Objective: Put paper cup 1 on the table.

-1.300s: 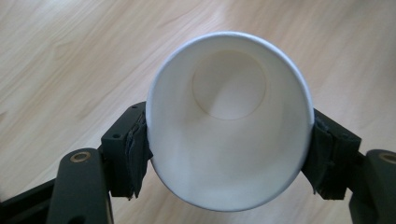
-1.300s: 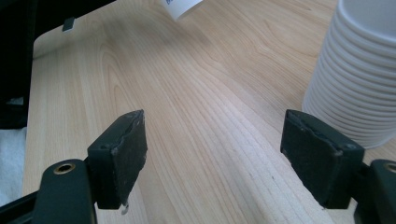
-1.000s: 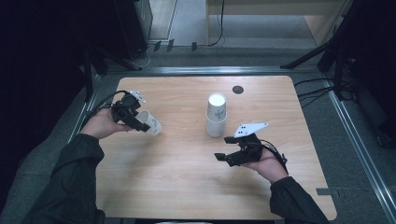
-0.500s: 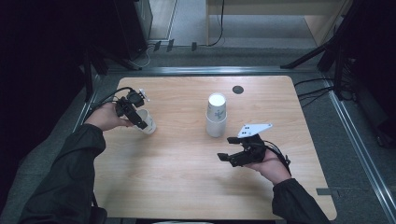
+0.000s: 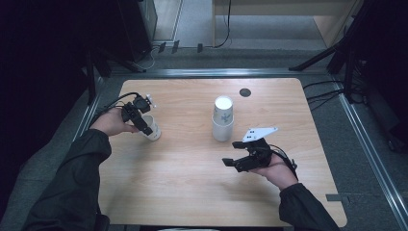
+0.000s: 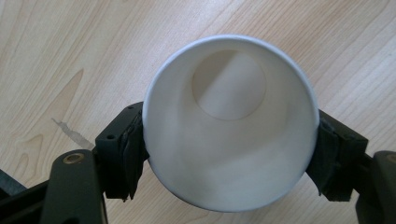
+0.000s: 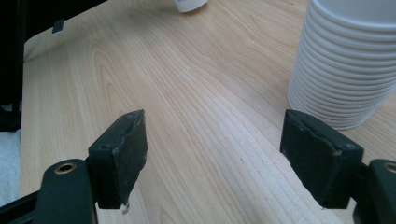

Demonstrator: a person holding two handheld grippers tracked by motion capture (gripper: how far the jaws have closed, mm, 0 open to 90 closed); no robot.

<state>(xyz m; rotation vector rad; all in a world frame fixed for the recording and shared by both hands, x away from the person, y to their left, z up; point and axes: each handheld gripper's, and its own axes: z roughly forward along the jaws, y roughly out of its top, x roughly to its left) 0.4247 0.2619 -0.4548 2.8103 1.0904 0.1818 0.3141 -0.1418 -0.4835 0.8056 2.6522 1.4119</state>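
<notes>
High view: left gripper [image 5: 144, 126] sits at the table's [image 5: 192, 192] left side with a single white paper cup [image 5: 152, 128] between its jaws. Versus a second ago: the left hand [image 5: 111, 122] has come down and shifted slightly toward the table's far-left part, and the cup went with it. Then the cup lay tilted, mouth toward the stack; now it stands close to upright on the wood, bottom down, mouth up, long axis near vertical with a slight lean. Left jaws have just been opening, cup between them. Right gripper [image 5: 232, 162] hasn't moved: same spot near the front right, pointing left across the table, jaws spread, nothing in them. Cup stack [image 5: 223, 119] unchanged at table centre, bottom-up, well apart from the single cup.

Left gripper view: looking straight down into the cup's [image 6: 231, 126] open mouth, round bottom visible inside, so its axis runs along the camera's line. Both pads [image 6: 130, 156] sit at the rim, one each side, touching or nearly; can't tell whether they press.

Right gripper view: pads [image 7: 128, 149] wide apart over bare wood; stack's [image 7: 348, 65] ribbed rims at upper right, beyond the jaw tips, not touched.
</notes>
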